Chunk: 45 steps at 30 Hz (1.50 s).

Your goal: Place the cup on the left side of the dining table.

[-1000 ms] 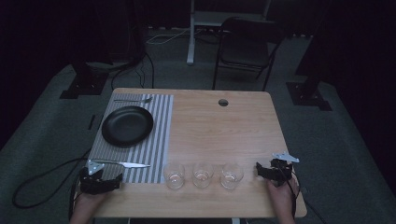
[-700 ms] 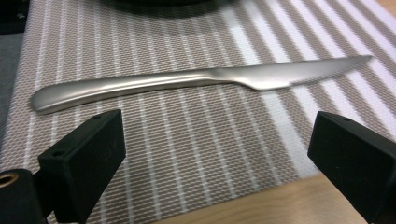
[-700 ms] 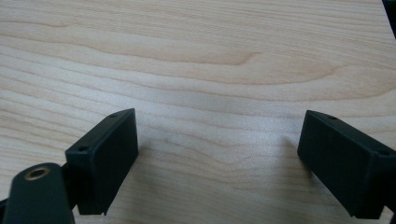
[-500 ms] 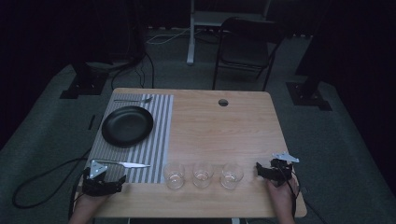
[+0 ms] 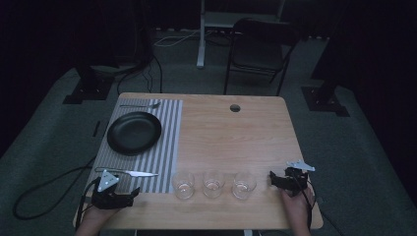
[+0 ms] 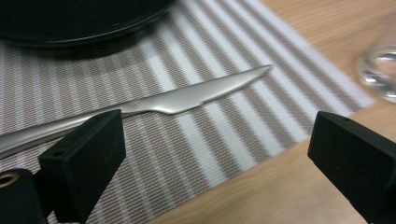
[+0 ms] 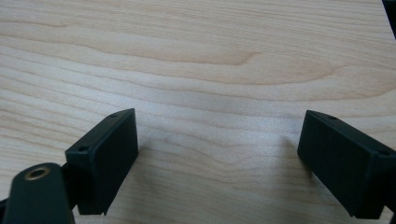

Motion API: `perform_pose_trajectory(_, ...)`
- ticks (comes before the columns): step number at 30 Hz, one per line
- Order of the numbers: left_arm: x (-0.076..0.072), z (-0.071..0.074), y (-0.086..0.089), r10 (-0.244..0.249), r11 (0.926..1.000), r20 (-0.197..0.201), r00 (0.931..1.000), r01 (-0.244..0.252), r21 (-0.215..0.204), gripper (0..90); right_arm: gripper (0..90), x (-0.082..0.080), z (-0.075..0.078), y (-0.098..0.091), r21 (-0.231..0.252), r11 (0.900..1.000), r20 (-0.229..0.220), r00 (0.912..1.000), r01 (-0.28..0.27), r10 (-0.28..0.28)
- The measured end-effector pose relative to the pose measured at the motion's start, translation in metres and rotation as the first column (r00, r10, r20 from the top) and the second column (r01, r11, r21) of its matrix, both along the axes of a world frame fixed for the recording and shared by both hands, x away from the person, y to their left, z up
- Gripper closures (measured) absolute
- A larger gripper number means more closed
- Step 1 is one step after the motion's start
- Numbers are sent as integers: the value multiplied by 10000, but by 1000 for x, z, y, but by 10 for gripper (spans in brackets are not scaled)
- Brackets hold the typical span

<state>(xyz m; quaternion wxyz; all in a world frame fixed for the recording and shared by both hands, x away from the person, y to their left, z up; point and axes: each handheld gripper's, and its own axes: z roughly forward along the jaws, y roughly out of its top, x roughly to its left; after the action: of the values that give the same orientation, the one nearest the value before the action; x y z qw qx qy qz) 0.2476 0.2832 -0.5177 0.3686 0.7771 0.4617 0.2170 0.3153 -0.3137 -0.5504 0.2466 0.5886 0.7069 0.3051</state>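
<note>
Left gripper parked at the near-left corner of the table, jaws spread wide, nothing between them. Knife lying flat on the striped placemat, roughly 12 o'clock from those jaws, tip aimed at 3 o'clock toward the glasses. Black plate further out at 12, fork past it at the far edge of the mat.

Best bet for the pickup, probably: coming down over the handle end rather than the blade, jaws square across it, pads low enough to catch such a thin flat thing. Worth watching the mat, since woven fabric could bunch up and drag along.

Knife looks like brushed metal, slim, gently curved blade. Mat ribbed and woven, grey and white stripes. Plate matte and round. Glasses clear, short tumblers. Tabletop pale wood grain.

Right gripper spread too, empty, resting at 3 o'clock of the glasses.
</note>
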Motion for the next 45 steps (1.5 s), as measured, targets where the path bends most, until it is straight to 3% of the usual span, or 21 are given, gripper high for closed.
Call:
perform_pose_trajectory(17,-5,12,-21,-1145,9921,504,9921,1168,-457,46,118,0,0,0,-2,10000,-4,10000,1,-1)
perform_pose_trajectory(19,-5,16,-24,-1315,9869,609,9894,1365,-864,46,118,0,0,0,-3,10000,-3,10000,0,0)
perform_pose_trajectory(26,-5,18,-27,-1441,9845,744,9868,1505,-895,46,118,0,0,0,-3,10000,-2,10000,-1,1)
perform_pose_trajectory(27,-5,20,-30,-1614,9808,791,9837,1688,-974,46,118,0,0,0,-2,10000,-4,10000,1,-1)
perform_pose_trajectory(45,0,24,-52,-2446,9633,968,9648,2532,-894,47,118,0,0,0,3,10000,-1,10000,2,-2)
